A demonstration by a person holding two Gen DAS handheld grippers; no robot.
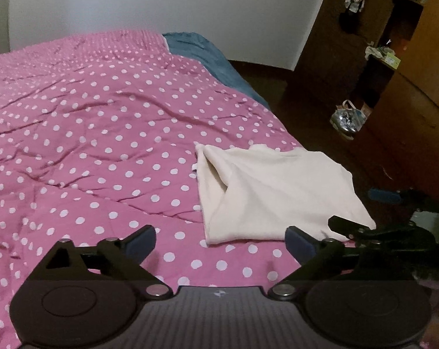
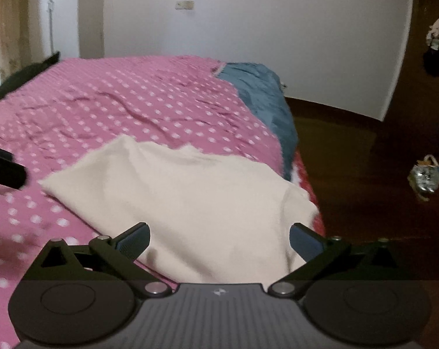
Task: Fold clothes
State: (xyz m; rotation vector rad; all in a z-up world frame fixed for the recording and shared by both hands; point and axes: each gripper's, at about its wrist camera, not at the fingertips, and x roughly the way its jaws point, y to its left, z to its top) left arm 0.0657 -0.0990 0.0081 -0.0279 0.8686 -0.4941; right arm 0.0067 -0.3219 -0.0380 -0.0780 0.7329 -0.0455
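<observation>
**Cream garment sits off to the right, near the bed edge**

Both grippers have their fingers spread wide with nothing between them. The left gripper (image 1: pixel 221 240) hangs over bare pink dotted cover (image 1: pixel 103 122), and the garment (image 1: pixel 277 192) lies ahead and to the right of its fingers. The right gripper (image 2: pixel 219 240) is the nearer one: the garment (image 2: pixel 190 203) fills the gap between its fingers and runs under the body of the tool, so it's pretty much right over the near hem.

Taking the garment as the landmark: it's a cream piece, already doubled over or at least bunched, with a loose flap or sleeve along its left side. Its long axis seems to run from the near edge away toward the wall, slightly slanted. Its right side lies close to the bed edge, the dark floor just beyond it. A blue blanket (image 2: pixel 263 101) sits well past its far end.

Hard to tell: whether it's a finished fold or a half-done one. Neat enough to be either. The near hem is hidden under the right gripper, the right wrist view is motion-blurred, and I can't make out what kind of garment it is.
</observation>
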